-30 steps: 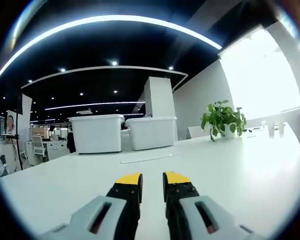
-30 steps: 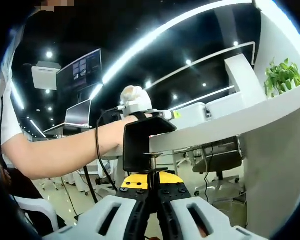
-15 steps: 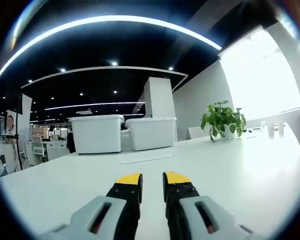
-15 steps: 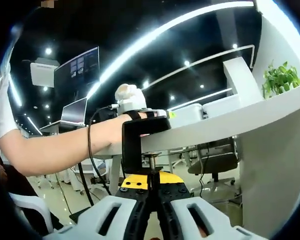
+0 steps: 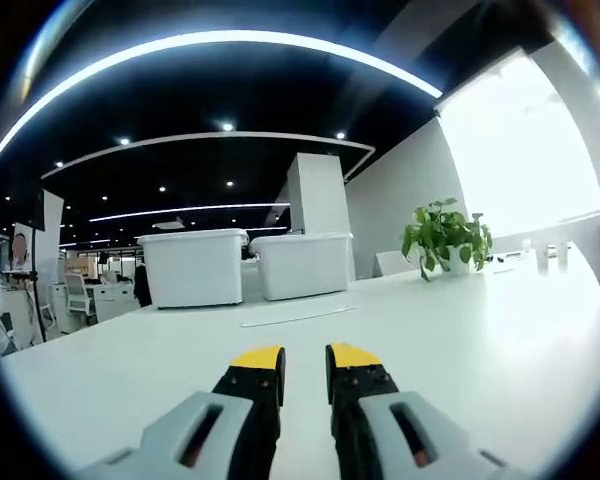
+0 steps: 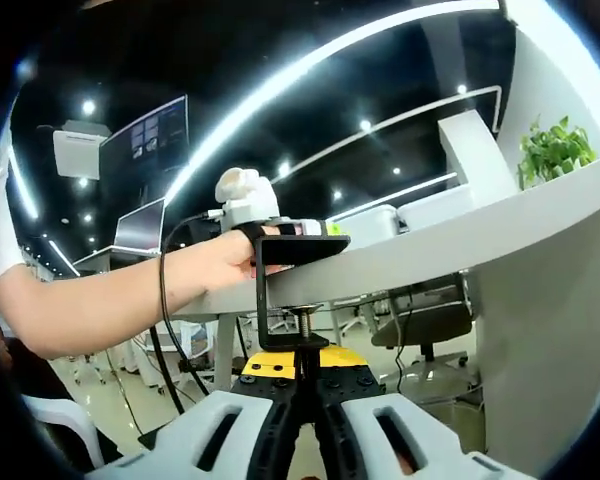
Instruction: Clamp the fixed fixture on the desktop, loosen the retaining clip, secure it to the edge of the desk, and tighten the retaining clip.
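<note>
Over the last second my right gripper (image 6: 303, 375), closed on the screw (image 6: 303, 328) under the black fixture (image 6: 285, 290), turned it; the fixture presented narrower on the desk (image 6: 460, 240) edge at 12 o'clock, so tightening looked underway. My left gripper (image 5: 305, 365) stayed empty, slightly parted.

Dark ceiling with a bright LED strip (image 5: 220, 45) and small spotlights, and the window (image 5: 525, 150) is totally blown out. Table (image 5: 460, 340) glares white. Heavy fisheye bending near edges, otherwise pretty sharp.
</note>
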The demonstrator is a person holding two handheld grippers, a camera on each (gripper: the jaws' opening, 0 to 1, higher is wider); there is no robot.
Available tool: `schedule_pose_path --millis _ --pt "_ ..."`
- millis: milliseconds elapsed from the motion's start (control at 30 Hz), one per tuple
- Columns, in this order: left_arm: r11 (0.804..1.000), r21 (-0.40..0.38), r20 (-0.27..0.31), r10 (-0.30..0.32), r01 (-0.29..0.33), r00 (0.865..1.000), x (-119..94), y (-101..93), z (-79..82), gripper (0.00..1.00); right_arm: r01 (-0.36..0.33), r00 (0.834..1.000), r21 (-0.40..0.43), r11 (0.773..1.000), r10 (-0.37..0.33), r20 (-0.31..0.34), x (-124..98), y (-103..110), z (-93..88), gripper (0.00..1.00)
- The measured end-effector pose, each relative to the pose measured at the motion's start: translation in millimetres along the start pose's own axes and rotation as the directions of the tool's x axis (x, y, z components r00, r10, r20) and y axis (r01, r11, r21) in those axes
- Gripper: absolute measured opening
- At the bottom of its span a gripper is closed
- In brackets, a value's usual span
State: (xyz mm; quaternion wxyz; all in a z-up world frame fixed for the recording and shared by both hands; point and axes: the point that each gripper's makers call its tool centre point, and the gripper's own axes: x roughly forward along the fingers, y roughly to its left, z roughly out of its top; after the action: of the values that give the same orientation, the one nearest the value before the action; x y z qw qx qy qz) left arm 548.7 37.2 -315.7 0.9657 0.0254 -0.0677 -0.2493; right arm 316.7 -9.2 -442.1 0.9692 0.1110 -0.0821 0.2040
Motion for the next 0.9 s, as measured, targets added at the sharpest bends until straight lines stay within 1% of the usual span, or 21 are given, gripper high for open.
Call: schedule_pose_path --millis 433,733,900 --pt "1.000 0.000 0.001 0.000 0.000 1.000 1.1 0.3 0.5 0.16 0.016 1.000 -0.009 1.000 -0.016 -0.002 3.8 -8.9 -0.2 0.03" --pt "1.000 -0.002 0.003 -0.002 0.002 1.000 1.3 0.0 0.9 0.16 0.028 1.000 -0.038 0.999 -0.028 -0.006 6.9 -13.2 -1.0 0.03" --pt "1.000 0.000 0.002 -0.002 0.002 1.000 1.4 0.1 0.6 0.16 0.033 0.999 -0.037 0.999 -0.033 -0.007 8.4 -17.3 -1.4 0.03"
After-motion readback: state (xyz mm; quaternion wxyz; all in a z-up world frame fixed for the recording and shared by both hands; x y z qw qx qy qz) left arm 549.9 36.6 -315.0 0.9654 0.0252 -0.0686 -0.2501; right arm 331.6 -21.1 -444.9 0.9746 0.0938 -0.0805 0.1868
